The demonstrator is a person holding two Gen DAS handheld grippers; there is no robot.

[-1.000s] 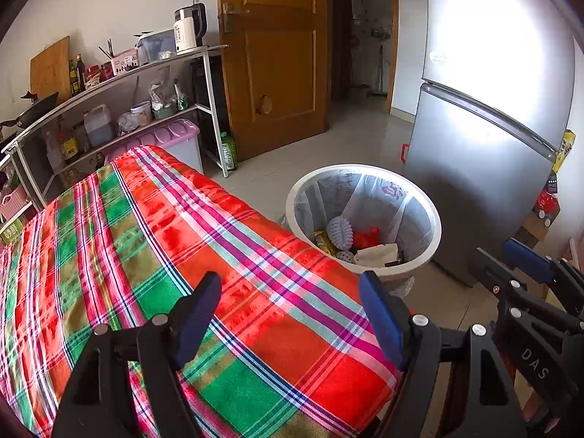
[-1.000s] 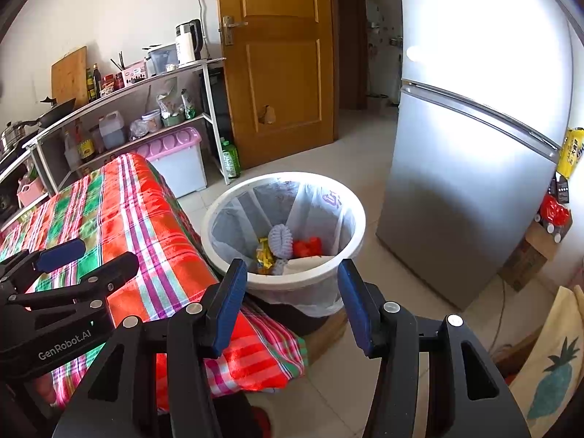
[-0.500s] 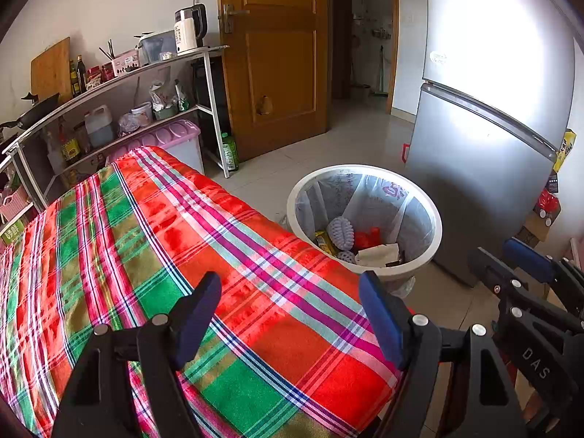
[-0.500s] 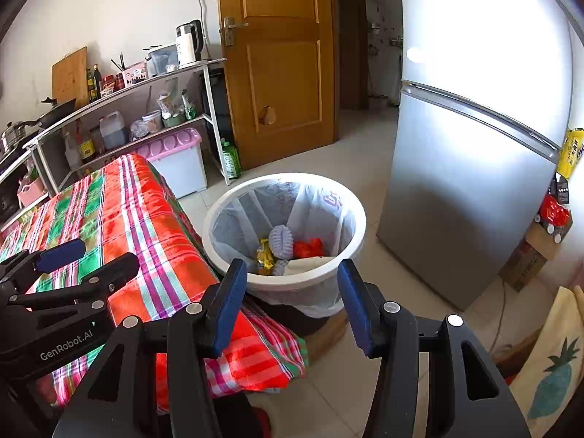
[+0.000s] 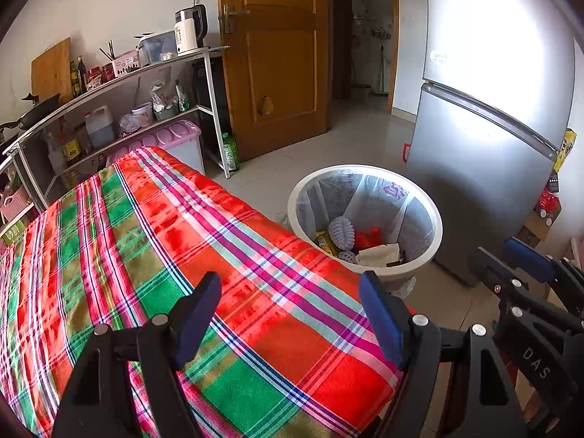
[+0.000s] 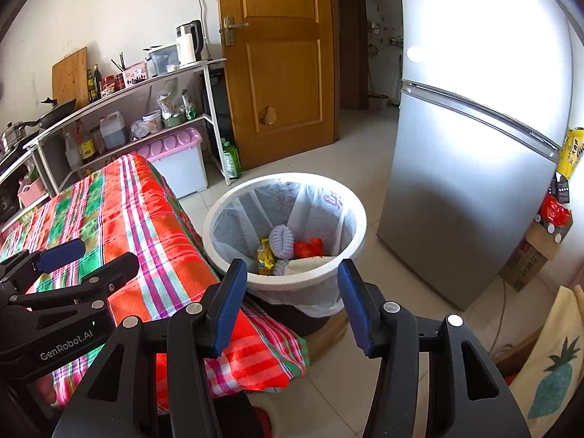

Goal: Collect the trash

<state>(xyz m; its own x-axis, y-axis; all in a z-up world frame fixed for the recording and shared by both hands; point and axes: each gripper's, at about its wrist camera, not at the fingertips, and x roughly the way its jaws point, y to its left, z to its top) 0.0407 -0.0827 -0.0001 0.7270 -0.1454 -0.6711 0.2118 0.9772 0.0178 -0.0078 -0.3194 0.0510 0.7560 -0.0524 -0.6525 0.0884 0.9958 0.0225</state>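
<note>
Hovering both empty grippers by the white bin (image 6: 284, 284) beside the plaid-covered table (image 5: 153, 241).

I see my left gripper (image 5: 290, 314) spread wide over the cloth, my right gripper (image 6: 288, 301) released just before the bin's rim. The round, bag-lined bin stands upright on the floor, mouth up, holding a lilac ribbed ball (image 6: 281, 241), yellow wrapper (image 6: 265, 255), red scrap (image 6: 308, 248) and a pale paper piece (image 5: 379, 254). Only my right view shows the cloth's hanging corner and a pineapple-print fabric (image 6: 551, 376); only my left shows the table's full spread.

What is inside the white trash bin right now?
The trash bin holds a plastic liner, a lavender foam net, a yellow wrapper, something red and pale paper. Anything beneath them is covered.
</note>
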